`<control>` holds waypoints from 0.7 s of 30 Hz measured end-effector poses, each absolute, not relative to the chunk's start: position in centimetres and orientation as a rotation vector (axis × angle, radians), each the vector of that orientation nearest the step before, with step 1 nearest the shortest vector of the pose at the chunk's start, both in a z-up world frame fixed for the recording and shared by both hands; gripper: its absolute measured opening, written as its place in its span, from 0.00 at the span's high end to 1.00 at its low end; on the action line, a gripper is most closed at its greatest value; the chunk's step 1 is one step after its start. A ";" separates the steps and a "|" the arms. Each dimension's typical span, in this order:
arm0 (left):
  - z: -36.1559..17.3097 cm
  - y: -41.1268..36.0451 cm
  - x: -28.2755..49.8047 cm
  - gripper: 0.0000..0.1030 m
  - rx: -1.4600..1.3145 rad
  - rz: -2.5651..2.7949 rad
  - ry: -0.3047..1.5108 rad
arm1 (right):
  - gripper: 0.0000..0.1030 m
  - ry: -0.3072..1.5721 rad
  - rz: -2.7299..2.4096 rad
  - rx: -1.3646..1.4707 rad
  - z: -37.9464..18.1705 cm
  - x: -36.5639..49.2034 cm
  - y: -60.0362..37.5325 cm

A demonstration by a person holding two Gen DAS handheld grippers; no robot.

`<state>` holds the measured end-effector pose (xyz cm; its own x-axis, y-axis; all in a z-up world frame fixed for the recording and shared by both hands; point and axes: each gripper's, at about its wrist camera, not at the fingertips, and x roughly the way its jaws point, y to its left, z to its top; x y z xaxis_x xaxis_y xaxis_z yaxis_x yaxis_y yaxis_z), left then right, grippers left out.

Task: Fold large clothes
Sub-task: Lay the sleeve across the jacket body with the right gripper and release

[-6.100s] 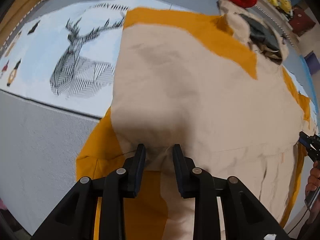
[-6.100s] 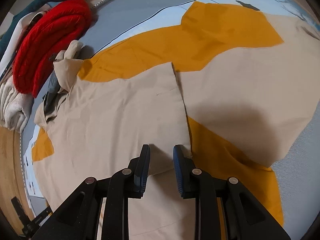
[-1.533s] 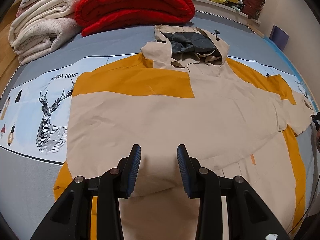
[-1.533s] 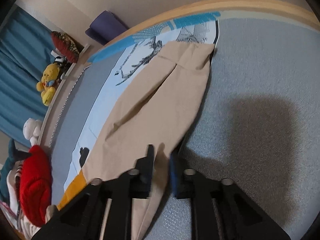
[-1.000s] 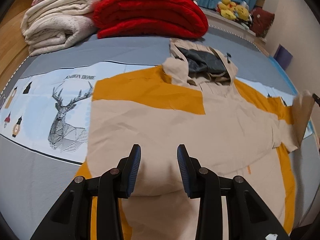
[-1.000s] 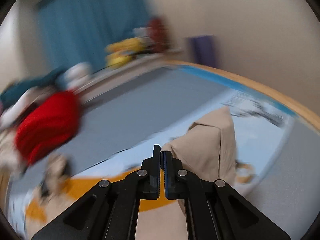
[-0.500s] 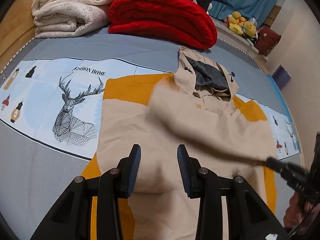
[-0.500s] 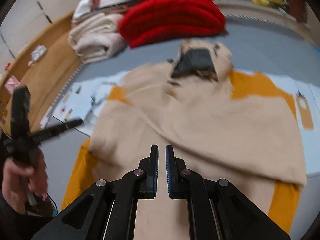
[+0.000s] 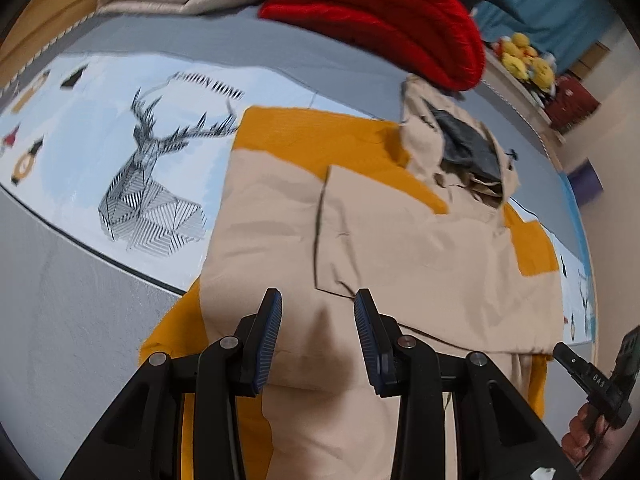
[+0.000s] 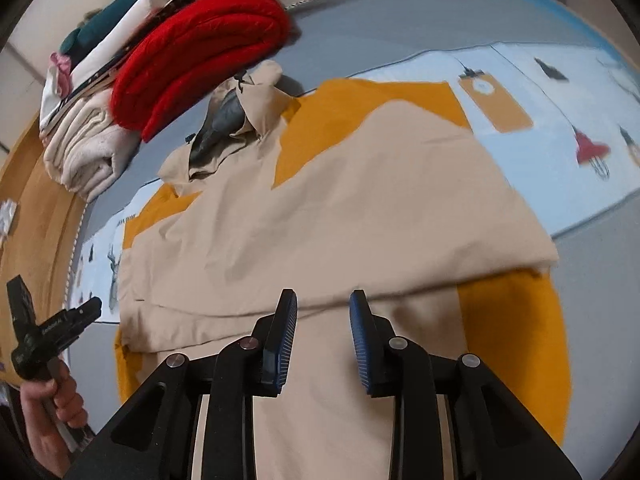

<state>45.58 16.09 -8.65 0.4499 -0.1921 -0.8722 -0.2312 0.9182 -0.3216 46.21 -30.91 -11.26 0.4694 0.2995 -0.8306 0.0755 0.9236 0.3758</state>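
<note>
I have the hoodie (image 9: pixel 400 248) spread flat on the bed (image 9: pixel 80 320), on a printed sheet with a deer drawing (image 9: pixel 148 196), its hood (image 9: pixel 464 148) toward the red blanket (image 9: pixel 372 12) and the cream folded blankets (image 10: pixel 88 152) at the far edge. Both sleeves look folded in across the chest, the right one lying loosely on top. My left hand-held gripper (image 9: pixel 316 336) hovers over the lower front with its jaws apart and nothing between them; the right hand-held gripper (image 10: pixel 324 332) is over the hem side, its jaws opening, with no cloth pinched that I can see. From here I judge the next step is folding the bottom up toward the hood. The risk is that the loose sleeve slides off or bunches when I lift the hem, since nothing pins it; if I pinch only the top layer, the body will separate and the fold will go crooked. Lifting unevenly with the two hands would skew the edge. The orange lining (image 10: pixel 516 344) showing at the sides suggests the layers are already not square. There are no containers in view, only stacked blankets and some yellow soft toys (image 9: pixel 524 60) on a ledge
</note>
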 end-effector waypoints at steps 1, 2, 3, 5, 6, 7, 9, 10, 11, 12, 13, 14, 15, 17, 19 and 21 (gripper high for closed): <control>-9.1 16.3 45.7 0.67 -0.446 0.027 1.119 | 0.72 1.063 0.141 0.347 -11.2 46.6 -30.9; -9.4 16.4 45.8 0.67 -0.460 0.028 1.122 | 0.72 1.057 0.107 0.297 -11.4 47.0 -30.9; -9.8 16.6 45.9 0.67 -0.477 0.027 1.125 | 0.72 1.058 0.093 0.283 -11.5 47.2 -30.9; -10.5 16.8 46.2 0.67 -0.506 0.024 1.128 | 0.72 1.065 0.097 0.290 -12.0 47.6 -31.2; -10.8 16.8 46.3 0.67 -0.517 0.022 1.129 | 0.72 1.078 0.088 0.295 -12.3 47.8 -31.4; -10.9 16.8 46.5 0.67 -0.529 0.017 1.129 | 0.72 1.091 0.079 0.307 -12.5 48.1 -31.6; -11.5 16.8 46.8 0.67 -0.553 0.006 1.129 | 0.72 1.100 0.087 0.319 -12.7 48.3 -31.7; -11.7 16.7 47.0 0.66 -0.561 0.004 1.131 | 0.72 1.099 0.092 0.312 -12.6 48.5 -31.6; -12.1 16.7 47.2 0.66 -0.573 0.007 1.138 | 0.72 1.093 0.090 0.300 -12.4 48.7 -31.3; -12.3 16.6 47.4 0.66 -0.581 0.012 1.143 | 0.72 1.090 0.089 0.294 -12.4 48.8 -31.1; -12.6 16.7 47.6 0.66 -0.588 0.018 1.147 | 0.72 1.083 0.090 0.288 -12.2 49.0 -30.9; -12.8 16.7 47.7 0.66 -0.597 0.023 1.153 | 0.72 1.081 0.091 0.285 -12.2 49.1 -30.8; -13.1 16.6 47.9 0.66 -0.605 0.021 1.158 | 0.72 1.078 0.092 0.281 -12.1 49.1 -30.6; -13.3 16.6 48.1 0.66 -0.607 0.018 1.164 | 0.72 1.075 0.097 0.272 -11.9 49.2 -30.4; -13.5 16.4 48.2 0.66 -0.606 0.019 1.167 | 0.72 1.072 0.099 0.266 -11.8 49.3 -30.4; -13.5 16.3 48.4 0.66 -0.616 0.015 1.164 | 0.72 1.075 0.098 0.269 -11.8 49.3 -30.5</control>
